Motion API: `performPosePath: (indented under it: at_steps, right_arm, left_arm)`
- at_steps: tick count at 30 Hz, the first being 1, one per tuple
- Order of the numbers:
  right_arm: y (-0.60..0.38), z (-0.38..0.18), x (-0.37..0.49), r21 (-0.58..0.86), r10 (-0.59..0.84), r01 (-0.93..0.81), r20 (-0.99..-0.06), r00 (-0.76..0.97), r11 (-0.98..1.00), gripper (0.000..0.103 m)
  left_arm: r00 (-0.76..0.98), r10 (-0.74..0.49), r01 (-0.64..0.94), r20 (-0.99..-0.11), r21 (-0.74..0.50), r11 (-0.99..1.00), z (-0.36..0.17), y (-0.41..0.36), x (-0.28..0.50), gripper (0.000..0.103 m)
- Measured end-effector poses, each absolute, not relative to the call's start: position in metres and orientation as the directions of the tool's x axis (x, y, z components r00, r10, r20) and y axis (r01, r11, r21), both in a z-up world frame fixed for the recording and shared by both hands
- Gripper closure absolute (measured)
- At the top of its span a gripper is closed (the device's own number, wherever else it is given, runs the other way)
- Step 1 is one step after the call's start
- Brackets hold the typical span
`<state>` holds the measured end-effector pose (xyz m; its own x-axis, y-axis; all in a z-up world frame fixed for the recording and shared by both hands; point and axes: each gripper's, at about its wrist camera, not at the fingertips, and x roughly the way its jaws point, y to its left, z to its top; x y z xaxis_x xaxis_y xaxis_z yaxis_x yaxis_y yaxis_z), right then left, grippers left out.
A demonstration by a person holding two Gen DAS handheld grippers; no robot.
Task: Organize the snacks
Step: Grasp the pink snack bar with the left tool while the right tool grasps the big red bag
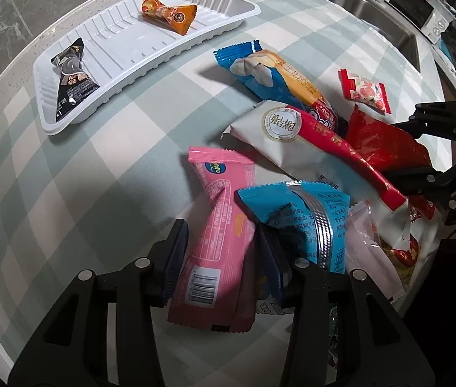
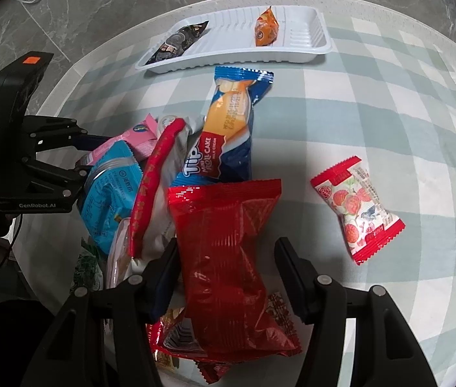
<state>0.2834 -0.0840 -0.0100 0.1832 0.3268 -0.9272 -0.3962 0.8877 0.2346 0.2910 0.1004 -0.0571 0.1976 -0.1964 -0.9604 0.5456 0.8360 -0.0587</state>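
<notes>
The light blue packet (image 1: 305, 222) covers the lower end of the white wrapper (image 1: 269, 135), and a red strip packet (image 1: 347, 151) crosses over it too. Under the big red bag (image 2: 228, 258) more red packaging (image 2: 176, 338) pokes out, its print unreadable. A pale clear bag (image 1: 369, 251) lies half buried, contents unclear. The pink packet (image 2: 137, 138) is mostly hidden in the right wrist view. Small print on the black packet (image 1: 73, 80) is too tiny to read.
</notes>
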Motion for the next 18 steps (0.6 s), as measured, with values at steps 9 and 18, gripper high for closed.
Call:
performPosePath:
  at_steps: [9, 18]
  right_arm:
    - [-0.086, -0.012, 0.283, 0.236, 0.327, -0.388, -0.926, 0.187, 0.891, 0.059]
    - [-0.107, -0.011, 0.285, 0.332, 0.402, -0.326, -0.899, 0.176, 0.885, 0.067]
  left_arm:
    - [0.198, -0.206, 0.532, -0.958, -0.072, 0.844, -0.061, 0.101, 0.292, 0.063]
    - [0.211, -0.26, 0.513, -0.942, -0.12, 0.85, -0.058, 0.107, 0.286, 0.072]
